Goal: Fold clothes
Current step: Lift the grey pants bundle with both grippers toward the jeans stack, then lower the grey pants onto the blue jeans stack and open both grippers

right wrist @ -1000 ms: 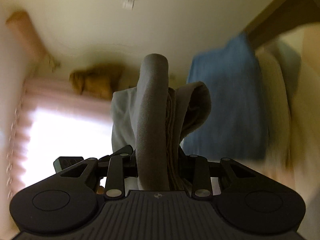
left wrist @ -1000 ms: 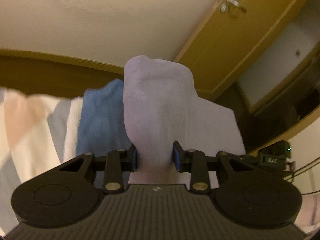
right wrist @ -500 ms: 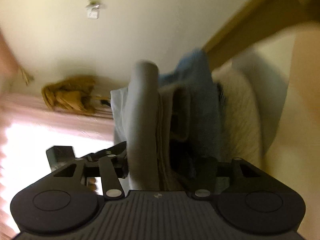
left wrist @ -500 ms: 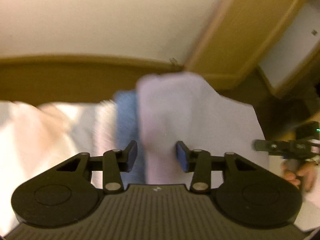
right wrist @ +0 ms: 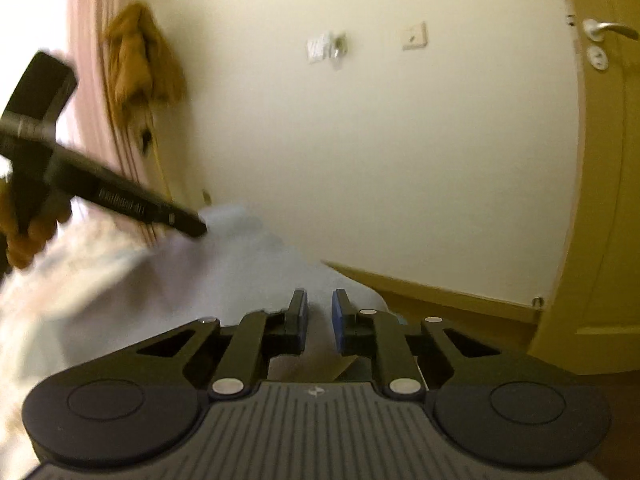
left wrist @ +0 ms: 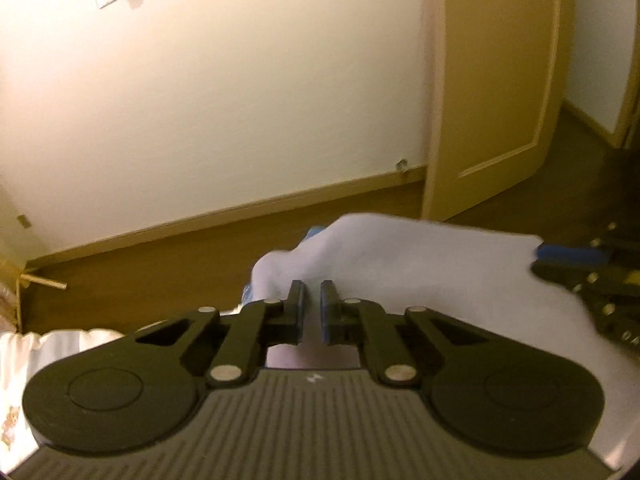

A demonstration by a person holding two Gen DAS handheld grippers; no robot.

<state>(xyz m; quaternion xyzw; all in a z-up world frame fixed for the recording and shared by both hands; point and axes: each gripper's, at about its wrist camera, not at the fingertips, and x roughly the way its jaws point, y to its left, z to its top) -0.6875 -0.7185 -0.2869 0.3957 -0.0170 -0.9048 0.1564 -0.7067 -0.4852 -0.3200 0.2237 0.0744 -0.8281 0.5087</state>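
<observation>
Pale lilac cloth (left wrist: 420, 264) is held by both claws at once, and it is spread between them just ahead of the fingertips. The left claw (left wrist: 311, 304) is closed nearly flat on one bunched corner, with only a thin fold of fabric between its jaws; the right claw (right wrist: 320, 312) is likewise closed on the garment's edge, though a slightly wider gap is seen there. From the left wrist view the right claw appears far off to the right at the cloth's other corner; from the right wrist view the left claw (right wrist: 200, 228) is seen up and to the left, its tip at the fabric's far corner. A bit of blue fabric (left wrist: 316, 234) shows just beyond the lilac cloth. Below and to the left, a white bed (left wrist: 60, 340) edge is glimpsed.

The step in hand is judged to be the laying-down of a stretched fold. It would be done well if both corners were kept level and the tension kept even, so that no sag forms in the middle. Release is best delayed until the cloth lies flat, and both grips should be let go together
</observation>
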